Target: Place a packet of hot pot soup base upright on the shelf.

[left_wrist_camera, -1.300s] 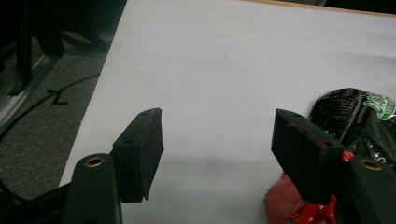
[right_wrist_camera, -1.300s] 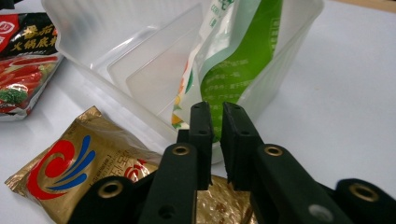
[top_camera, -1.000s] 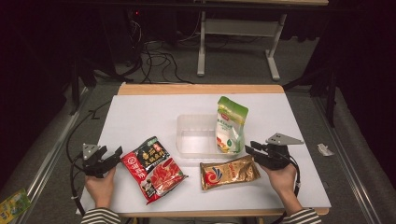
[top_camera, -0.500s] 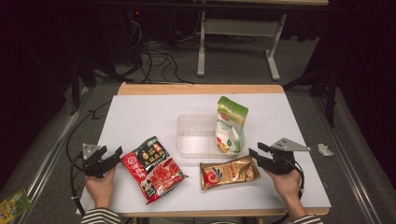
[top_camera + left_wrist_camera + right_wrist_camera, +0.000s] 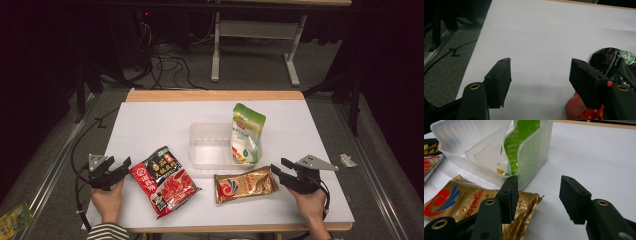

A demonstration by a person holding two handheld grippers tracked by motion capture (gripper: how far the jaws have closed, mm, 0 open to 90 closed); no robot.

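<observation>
Packing partly done: green pouch [image 5: 247, 134] stands upright inside clear plastic bin [image 5: 206, 161], right end. Gold pouch [image 5: 245, 184] lies flat just in front of bin, red-black pouch [image 5: 164, 180] front-left of it. Right gripper [image 5: 276, 169] jaws just opening, nothing between, at gold pouch's edge. Left gripper [image 5: 126, 163] open, empty, beside red-black pouch.

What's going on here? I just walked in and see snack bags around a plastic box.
A person at a white table holds tongs in each hand. The right tongs sit at the end of a gold pouch that lies flat; their jaws have just been opening and nothing is gripped. The left tongs rest open beside a red-and-black packet. A green pouch already stands in the clear plastic box.
</observation>
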